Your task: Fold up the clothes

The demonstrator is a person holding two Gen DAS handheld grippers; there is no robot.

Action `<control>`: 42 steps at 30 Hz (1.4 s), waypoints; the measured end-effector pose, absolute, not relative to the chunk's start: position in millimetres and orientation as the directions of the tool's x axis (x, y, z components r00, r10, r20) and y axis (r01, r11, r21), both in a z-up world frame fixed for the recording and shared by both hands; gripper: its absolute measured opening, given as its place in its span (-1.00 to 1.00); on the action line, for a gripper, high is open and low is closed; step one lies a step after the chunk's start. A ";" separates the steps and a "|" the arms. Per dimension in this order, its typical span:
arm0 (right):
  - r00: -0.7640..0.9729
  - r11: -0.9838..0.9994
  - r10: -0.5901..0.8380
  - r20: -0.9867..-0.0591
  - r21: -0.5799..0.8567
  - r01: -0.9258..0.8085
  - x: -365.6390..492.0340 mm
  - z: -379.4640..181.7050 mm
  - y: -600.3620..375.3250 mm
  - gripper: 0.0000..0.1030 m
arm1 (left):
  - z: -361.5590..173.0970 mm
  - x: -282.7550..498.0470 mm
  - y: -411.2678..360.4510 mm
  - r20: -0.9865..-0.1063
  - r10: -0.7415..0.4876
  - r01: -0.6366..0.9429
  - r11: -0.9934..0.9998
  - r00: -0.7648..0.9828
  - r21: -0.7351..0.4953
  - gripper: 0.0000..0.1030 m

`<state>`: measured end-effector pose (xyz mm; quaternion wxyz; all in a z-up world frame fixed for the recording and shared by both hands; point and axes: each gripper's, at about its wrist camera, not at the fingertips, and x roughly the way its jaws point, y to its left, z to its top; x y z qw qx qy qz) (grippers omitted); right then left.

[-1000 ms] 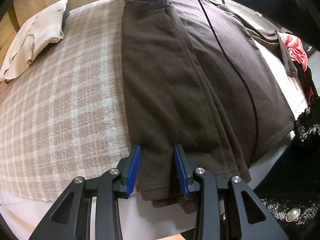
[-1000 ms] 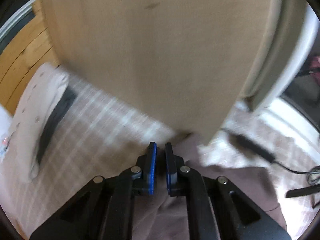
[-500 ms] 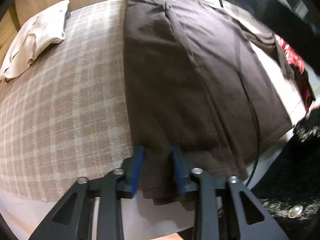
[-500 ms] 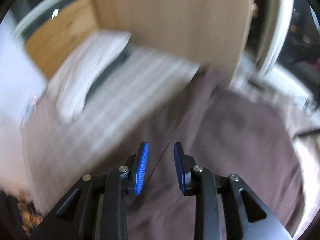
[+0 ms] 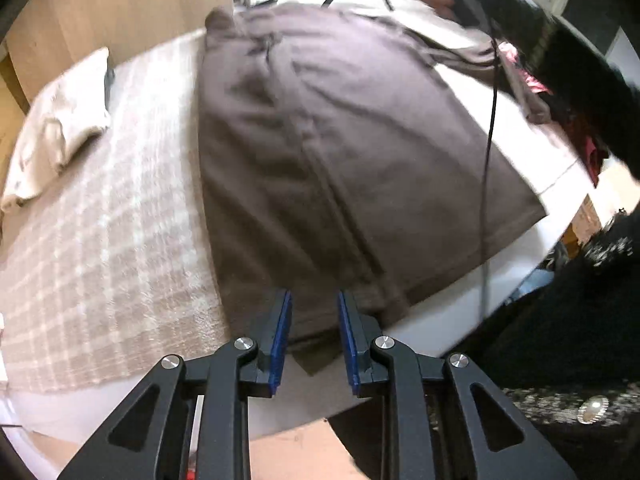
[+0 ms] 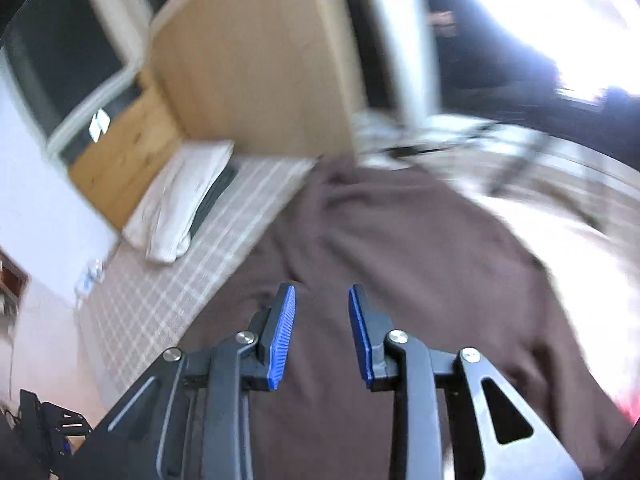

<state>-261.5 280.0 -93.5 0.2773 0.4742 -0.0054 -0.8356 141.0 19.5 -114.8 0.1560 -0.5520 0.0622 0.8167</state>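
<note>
The brown garment (image 5: 340, 152) lies spread on the bed (image 5: 100, 240), its long axis running from the near edge away toward the wooden headboard (image 5: 120, 20), its lengthwise fold line running the same way. Its near hem hangs slightly over the bed's edge, and the left tongs (image 5: 312, 312) hover right at that hem, blue pads apart with nothing between them. The right tongs (image 6: 322, 308) hover above the middle of the garment (image 6: 400, 280), likewise parted and empty. The fabric is dark brown, fleece-like, softly wrinkled, folded along its length. It covers the right part of the beige checked blanket (image 5: 120, 200). A folded cream garment (image 5: 60, 120) sits well apart near the headboard. A black cable (image 5: 490, 140) crosses the brown fabric's right side.
</note>
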 end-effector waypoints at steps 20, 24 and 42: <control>-0.500 -0.986 -0.105 -0.860 0.026 0.163 -161.1 -85.3 508.1 -0.06 | -108.6 12.2 250.2 -0.817 0.465 -0.705 -0.702 -0.341 -0.105 -0.53; -0.478 -0.961 -0.062 -0.876 -0.077 0.266 -158.2 -131.0 485.3 -0.07 | -118.2 -17.4 265.6 -0.839 0.405 -0.638 -0.764 -0.363 -0.093 -0.51; -0.393 -0.919 -0.385 -0.835 0.310 0.243 -173.0 -117.1 604.2 -0.91 | -124.2 -157.3 343.8 -0.846 0.377 -0.575 -0.811 -0.376 -0.106 -0.49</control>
